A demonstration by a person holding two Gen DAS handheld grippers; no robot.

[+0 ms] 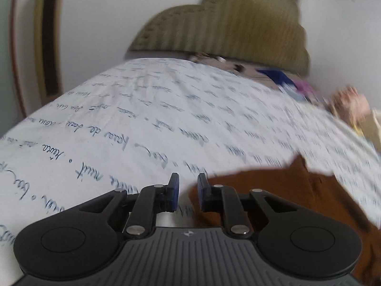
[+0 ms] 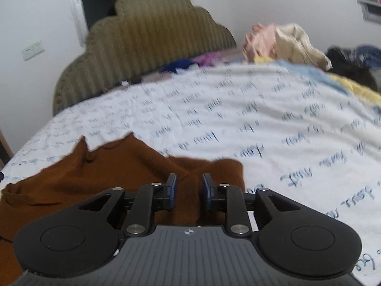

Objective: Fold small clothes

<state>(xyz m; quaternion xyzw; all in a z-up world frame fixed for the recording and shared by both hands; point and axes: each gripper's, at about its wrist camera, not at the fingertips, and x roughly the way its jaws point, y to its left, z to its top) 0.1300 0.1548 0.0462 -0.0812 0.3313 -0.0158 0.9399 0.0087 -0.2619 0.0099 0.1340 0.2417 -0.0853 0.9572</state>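
Observation:
A rust-brown garment (image 1: 273,190) lies rumpled on the white bedsheet with blue script (image 1: 142,107). In the left wrist view it sits at the lower right, and its edge reaches the right finger of my left gripper (image 1: 188,178). That gripper's jaws stand slightly apart, with only sheet showing between the blue pads. In the right wrist view the brown garment (image 2: 107,171) spreads to the lower left. My right gripper (image 2: 189,178) hovers over the garment's right part, jaws apart; brown cloth shows in the gap but the pads do not press on it.
An olive scalloped headboard (image 2: 142,35) stands at the far end of the bed. A pile of pink and cream clothes (image 2: 281,40) and dark clothes (image 2: 350,59) lie at the far right. Blue and purple items (image 1: 278,76) sit near the headboard.

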